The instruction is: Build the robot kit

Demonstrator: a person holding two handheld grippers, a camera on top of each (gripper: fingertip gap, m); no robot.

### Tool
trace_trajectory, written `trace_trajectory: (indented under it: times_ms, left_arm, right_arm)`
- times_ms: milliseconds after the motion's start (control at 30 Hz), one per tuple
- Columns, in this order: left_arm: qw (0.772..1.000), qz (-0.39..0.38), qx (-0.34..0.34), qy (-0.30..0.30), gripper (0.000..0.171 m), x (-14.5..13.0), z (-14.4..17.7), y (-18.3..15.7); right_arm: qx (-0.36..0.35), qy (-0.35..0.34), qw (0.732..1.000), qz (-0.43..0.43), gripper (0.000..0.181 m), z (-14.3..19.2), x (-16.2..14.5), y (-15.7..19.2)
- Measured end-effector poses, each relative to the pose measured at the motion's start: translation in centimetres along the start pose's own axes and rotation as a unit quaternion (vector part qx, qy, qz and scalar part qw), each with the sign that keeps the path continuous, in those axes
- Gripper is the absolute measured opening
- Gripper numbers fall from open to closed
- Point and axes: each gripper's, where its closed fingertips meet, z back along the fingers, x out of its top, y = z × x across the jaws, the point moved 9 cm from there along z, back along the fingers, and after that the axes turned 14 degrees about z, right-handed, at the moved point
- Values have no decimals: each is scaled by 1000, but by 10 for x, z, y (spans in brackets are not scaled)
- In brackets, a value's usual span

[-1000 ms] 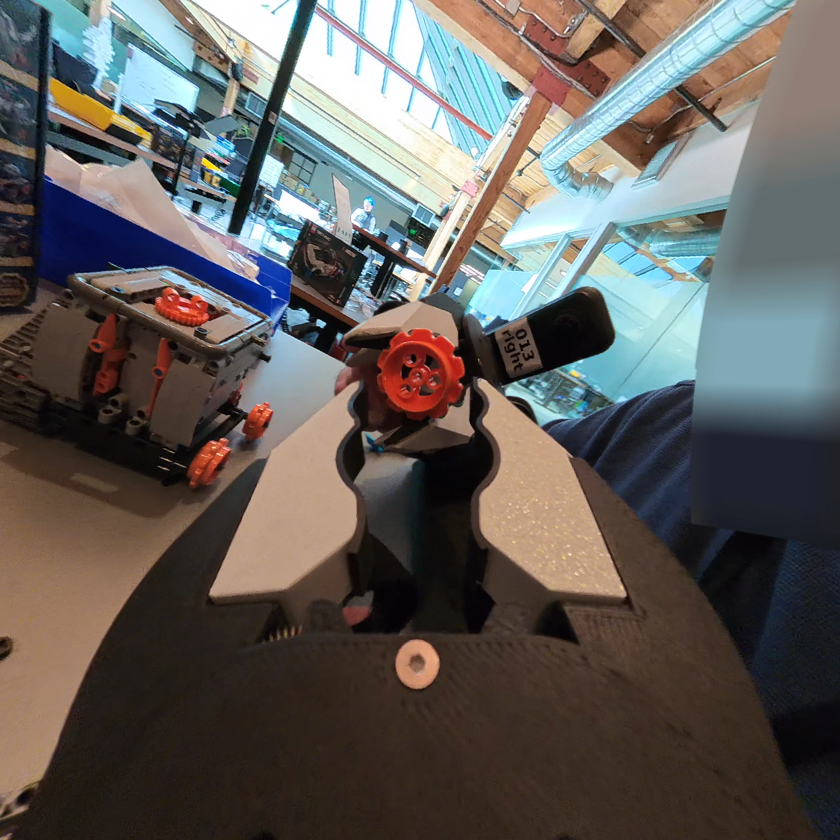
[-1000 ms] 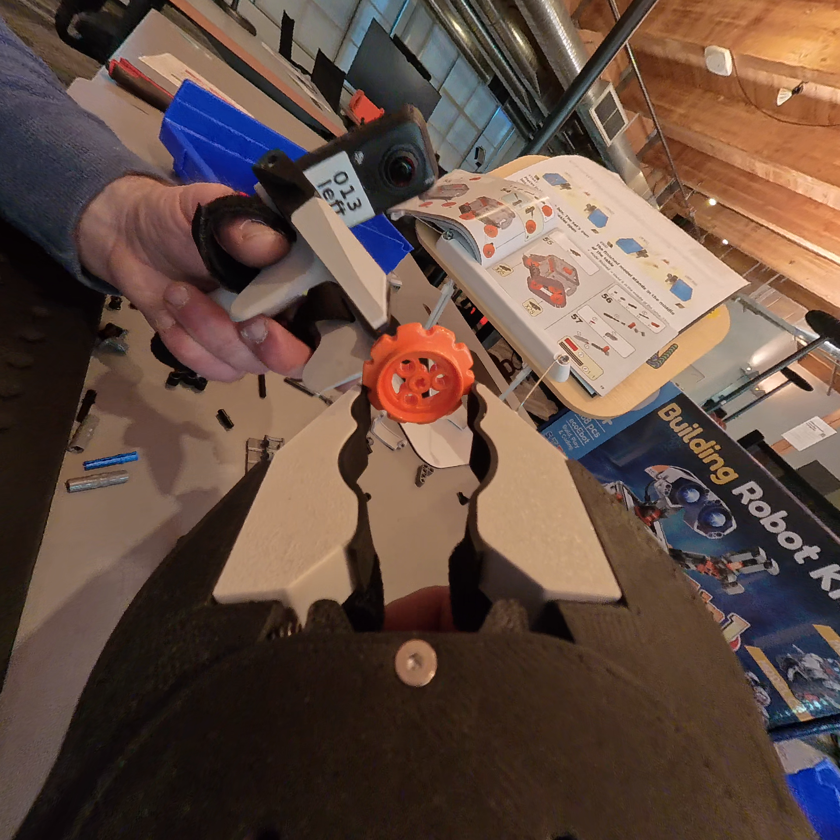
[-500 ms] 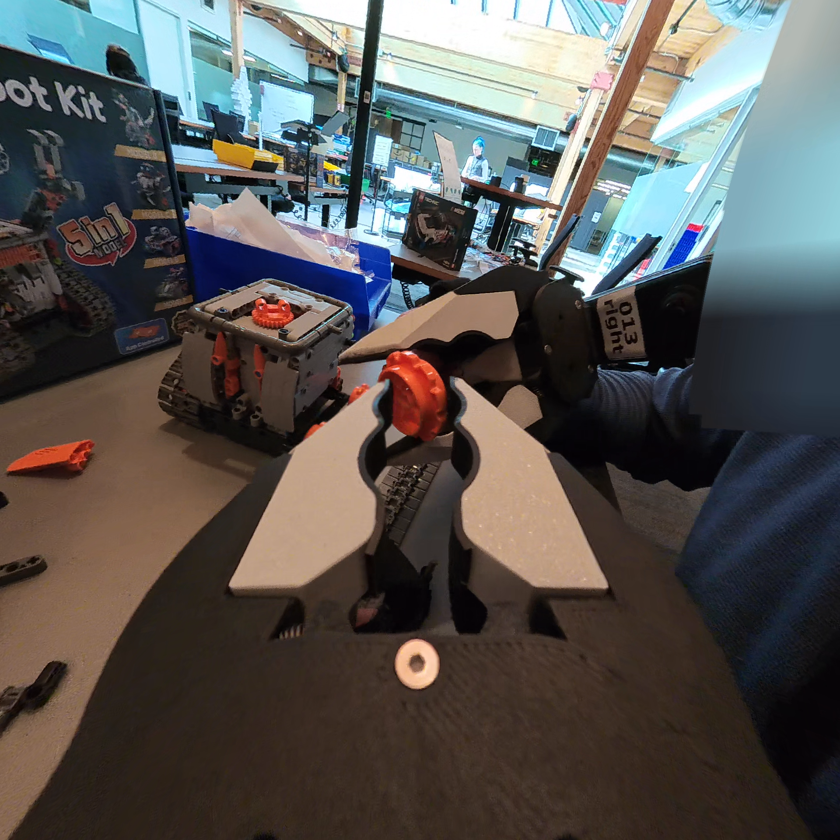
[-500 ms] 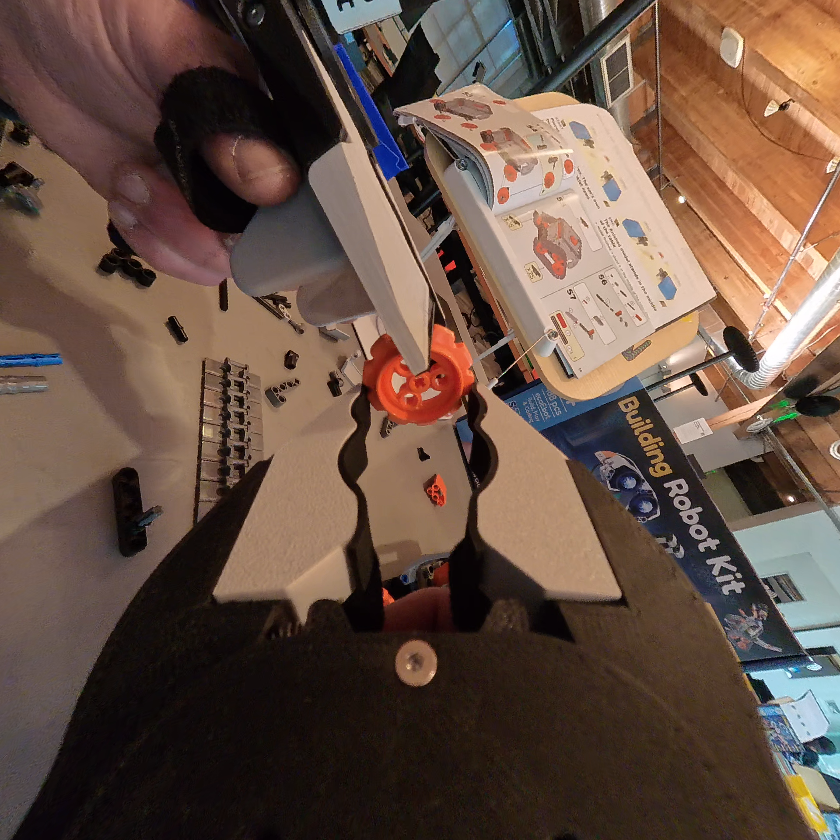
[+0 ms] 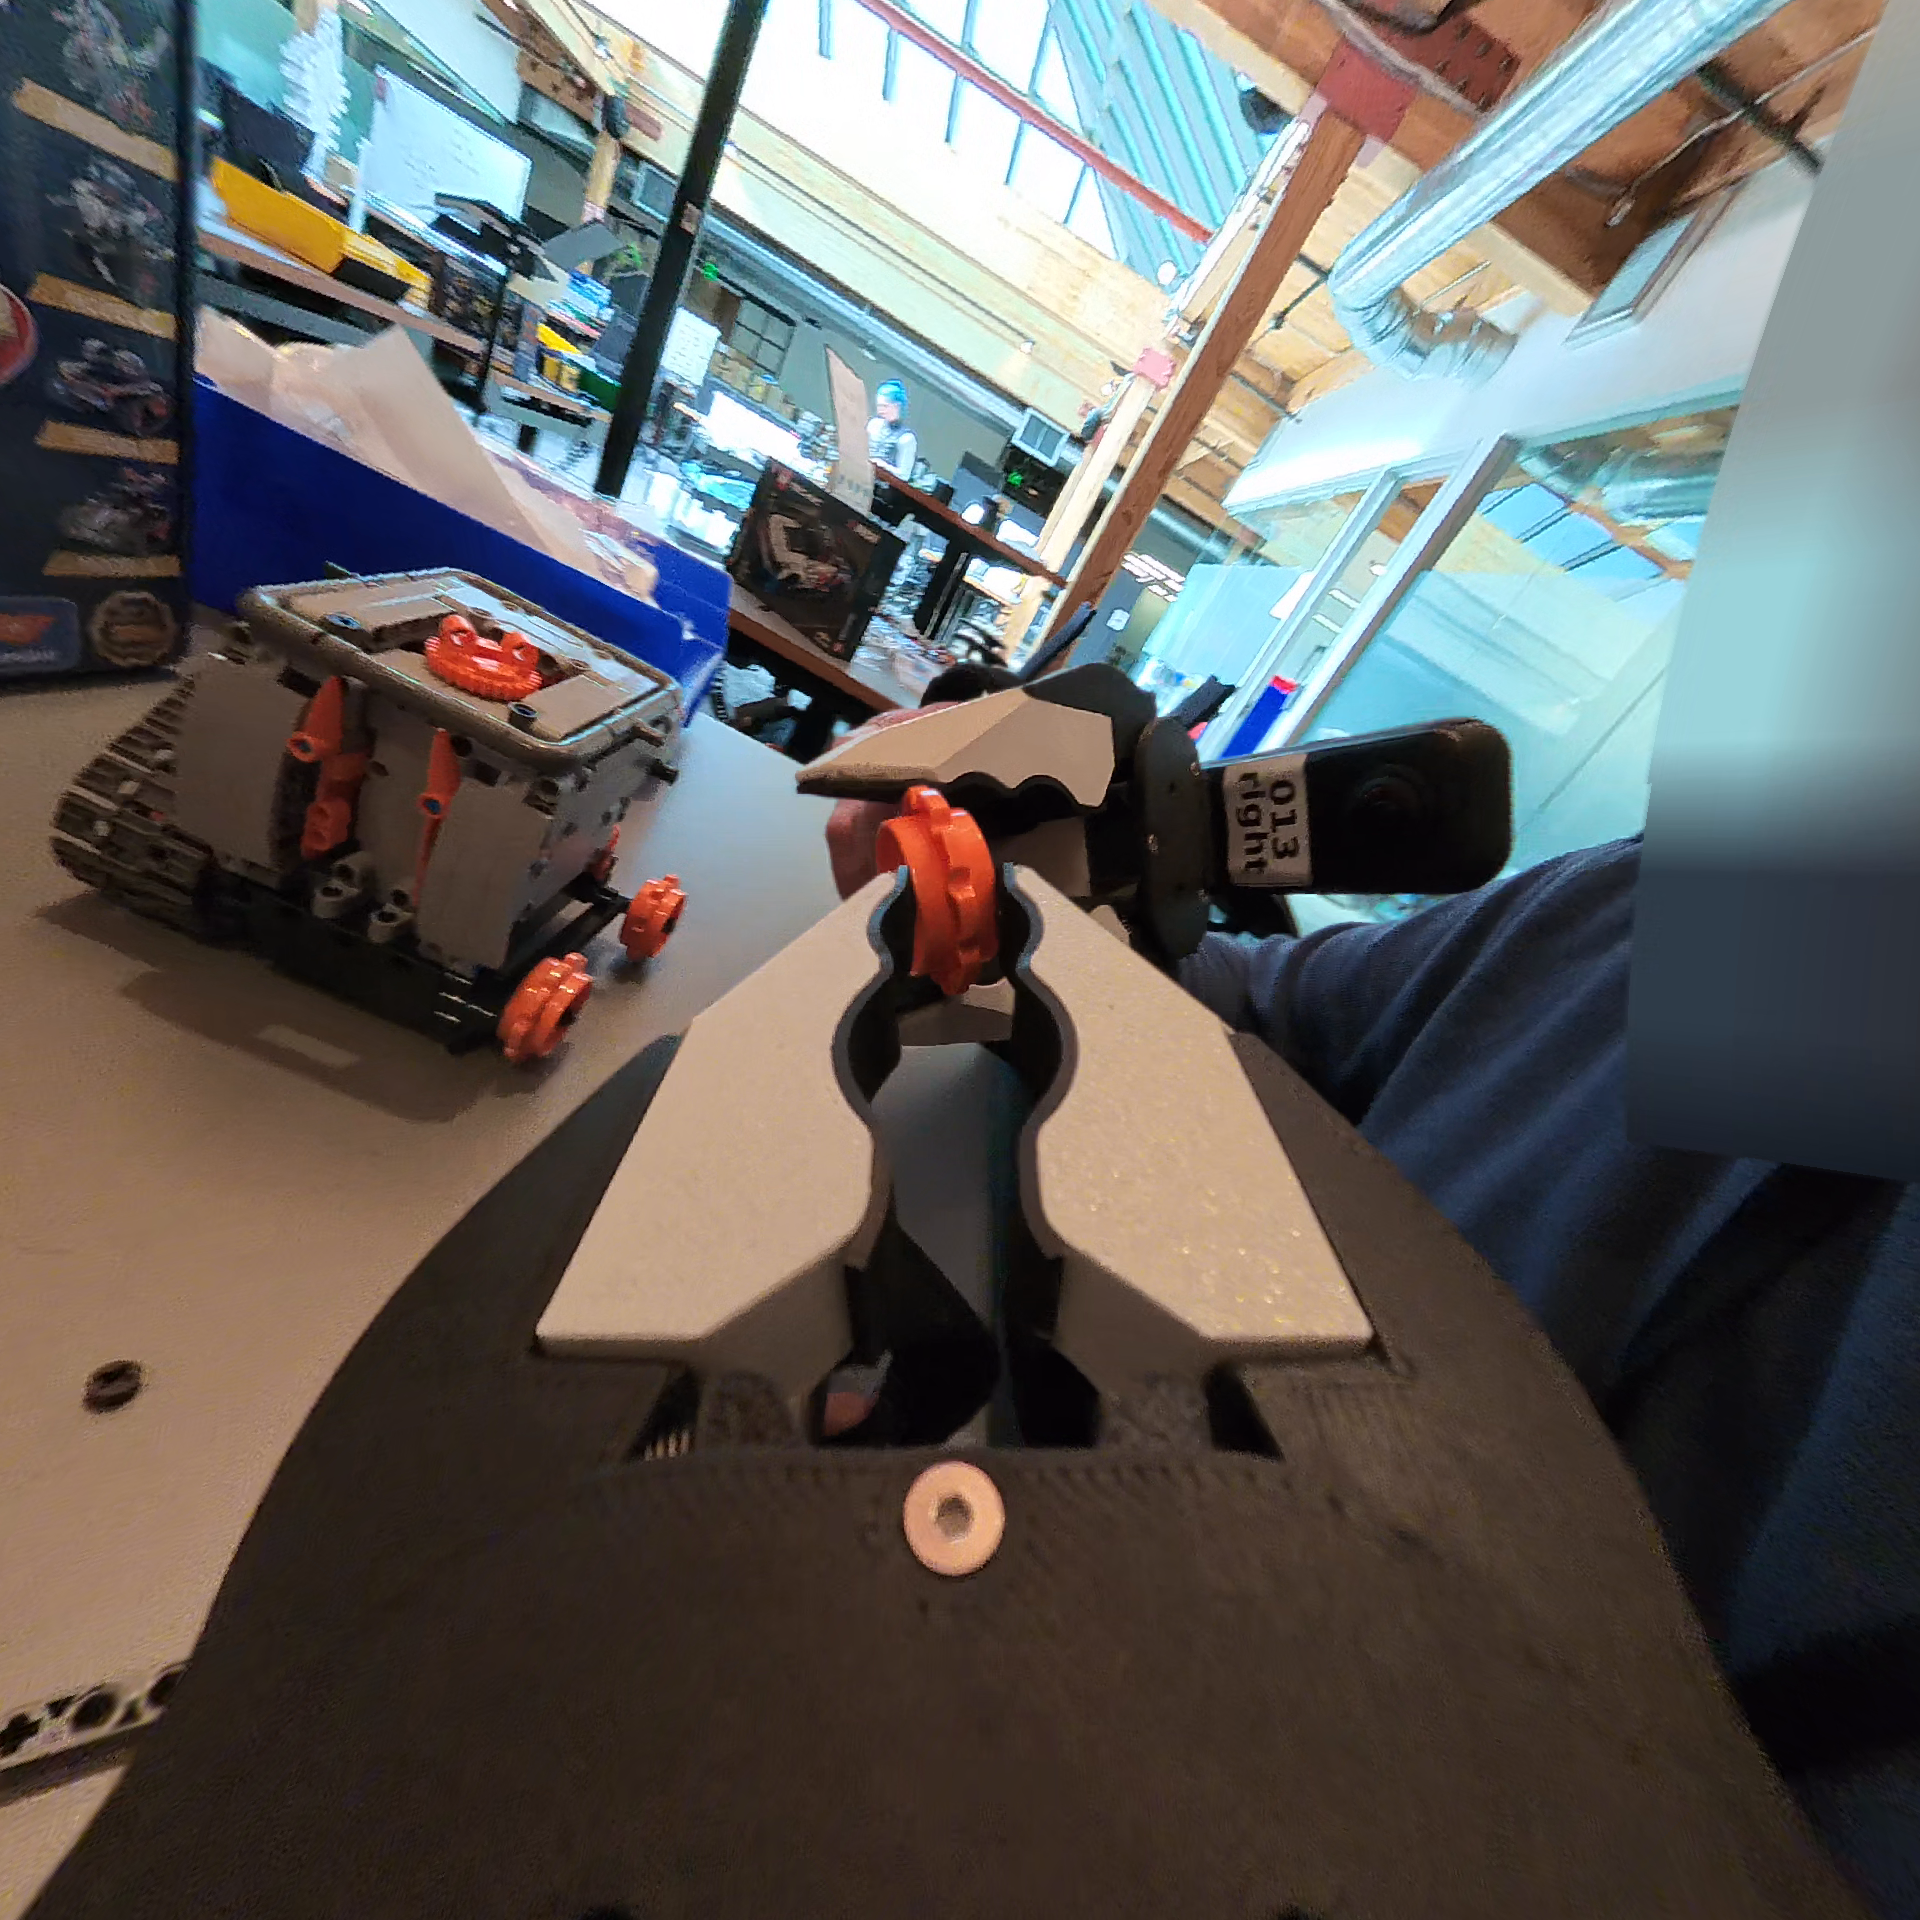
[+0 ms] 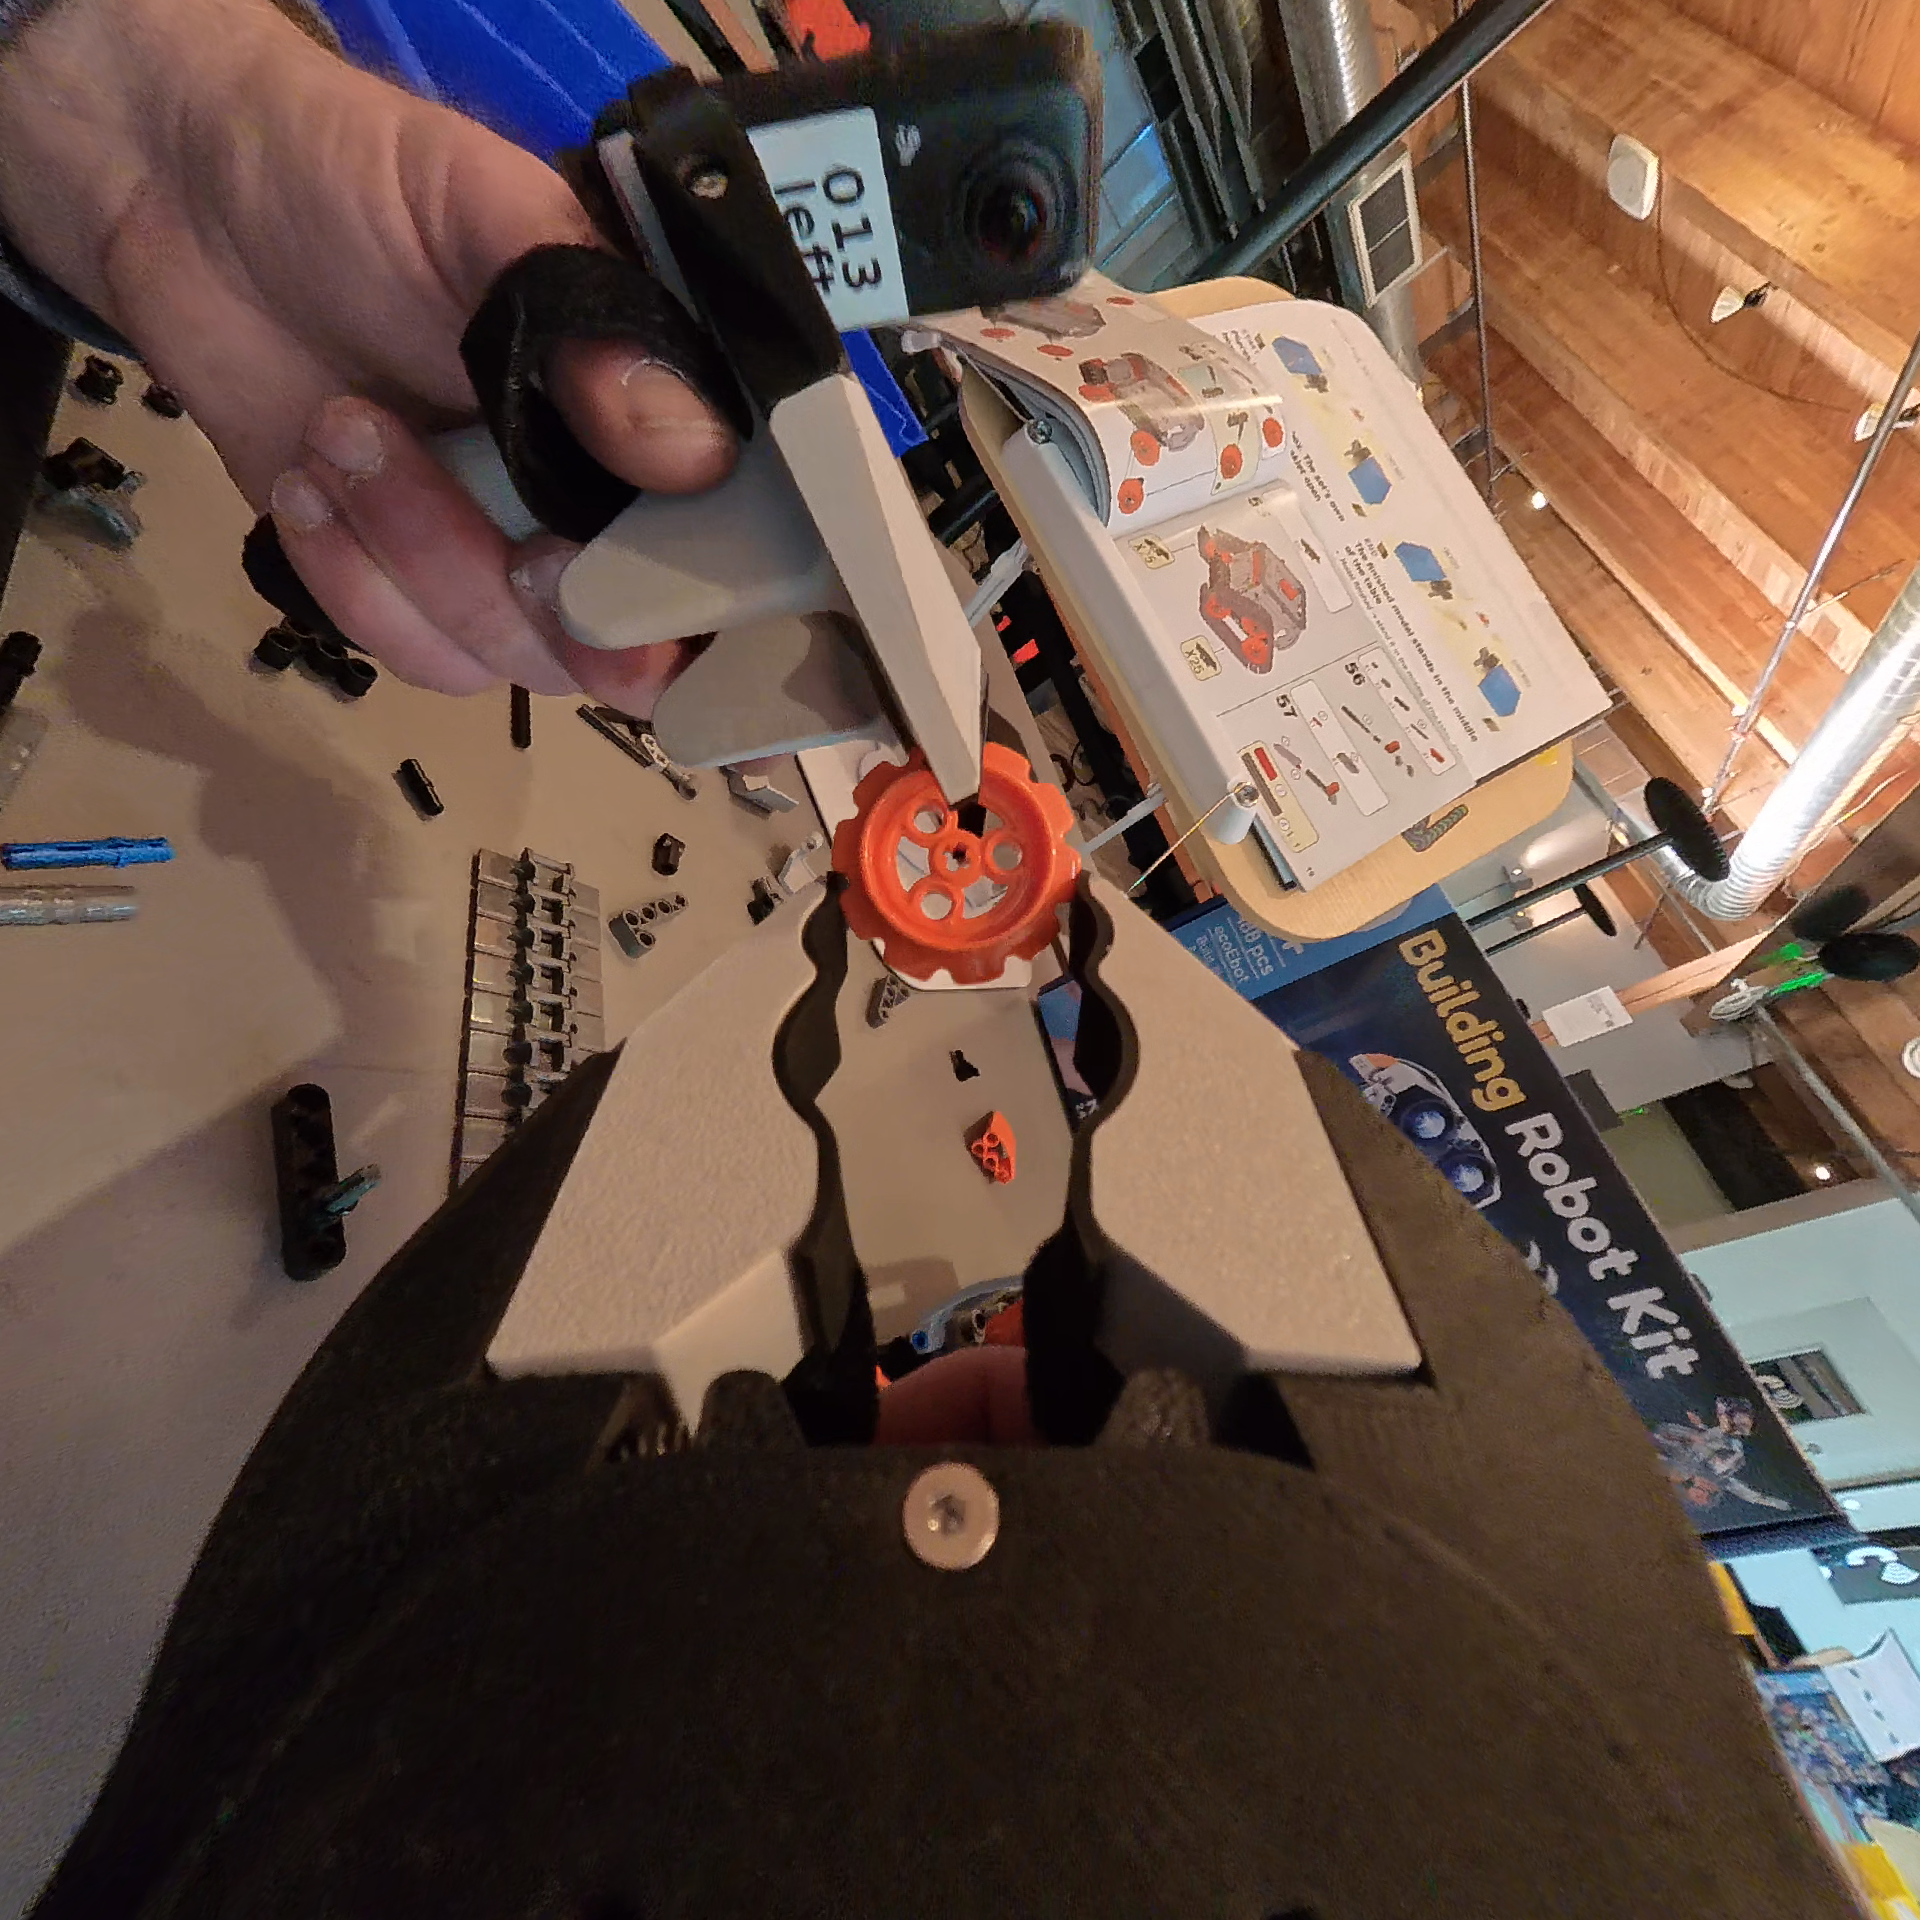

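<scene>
Frame centre: the left gripper [image 5: 951, 914] is pinching an orange toothed wheel [image 5: 943, 902]; the right gripper [image 5: 914, 795] is touching it from above.

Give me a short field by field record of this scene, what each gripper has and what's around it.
left gripper: shut on orange toothed wheel, pinching its faces
right gripper: shut on the same wheel, gripping its rim
wheel height: held above the table
nearby model: grey tracked vehicle with orange wheels
open booklet: on a stand
loose parts: track strip, black beam, small orange piece
</scene>
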Motion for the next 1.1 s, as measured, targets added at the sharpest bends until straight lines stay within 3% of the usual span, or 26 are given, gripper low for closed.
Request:
trace_trajectory:
  times_ms: [267,633,733,867,1100]
  left_arm:
    - [997,55,-44,18,14,-1,2,11]
    - [998,-33,23,40,15,5,9,2]
    - [998,-46,41,28,4,10,13,2]
    - [995,-70,67,30,4,11,16,3]
    - [991,-97,85,48,26,10,13,-2]
  right_arm:
    - [9,-8,1000,0,41,2,0,2]
    - [31,1,999,-17,41,2,-3,1]
    - [37,3,999,-26,41,2,-4,0]
    - [44,9,999,-23,41,1,-6,1]
    - [64,18,997,-27,41,2,-6,2]
